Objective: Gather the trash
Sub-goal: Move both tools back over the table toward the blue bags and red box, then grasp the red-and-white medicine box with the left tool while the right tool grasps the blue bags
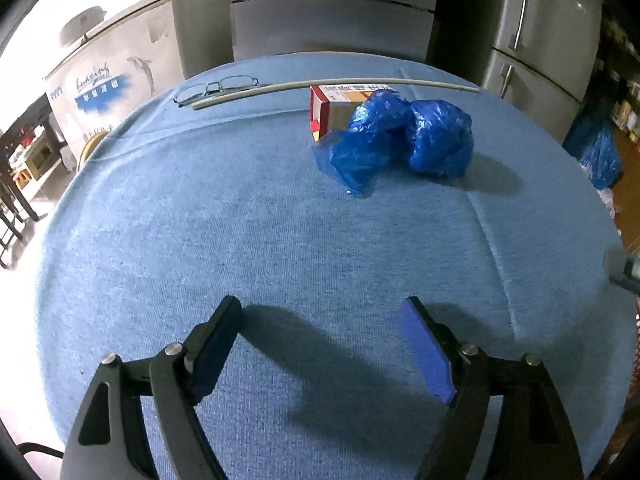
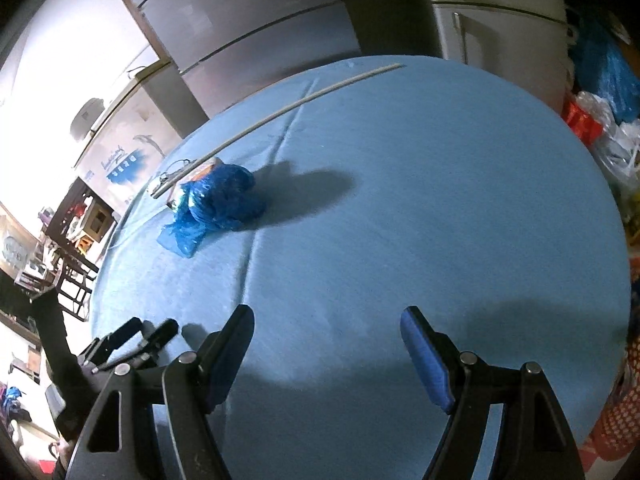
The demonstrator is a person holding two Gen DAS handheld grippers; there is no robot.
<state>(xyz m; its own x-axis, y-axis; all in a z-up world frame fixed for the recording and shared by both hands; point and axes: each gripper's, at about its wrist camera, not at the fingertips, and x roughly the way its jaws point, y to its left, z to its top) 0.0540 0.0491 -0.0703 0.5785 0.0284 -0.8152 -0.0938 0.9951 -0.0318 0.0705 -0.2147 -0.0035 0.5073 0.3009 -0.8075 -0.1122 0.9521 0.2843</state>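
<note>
Crumpled blue plastic bags (image 1: 396, 140) lie on the blue-clothed table (image 1: 260, 232), far right of centre, against a small red and white carton (image 1: 324, 110). My left gripper (image 1: 322, 312) is open and empty, low over the near part of the table, well short of the bags. In the right wrist view the blue plastic bags (image 2: 218, 204) lie at the far left, hiding most of the carton. My right gripper (image 2: 328, 320) is open and empty over the near table. The left gripper (image 2: 136, 340) shows at its lower left.
A pair of glasses (image 1: 216, 88) and a long white rod (image 1: 332, 86) lie along the table's far edge. Refrigerators (image 1: 540, 40) and a chest freezer (image 1: 104, 76) stand behind. Bags of clutter (image 2: 600, 120) and a red basket (image 2: 620, 420) sit right of the table.
</note>
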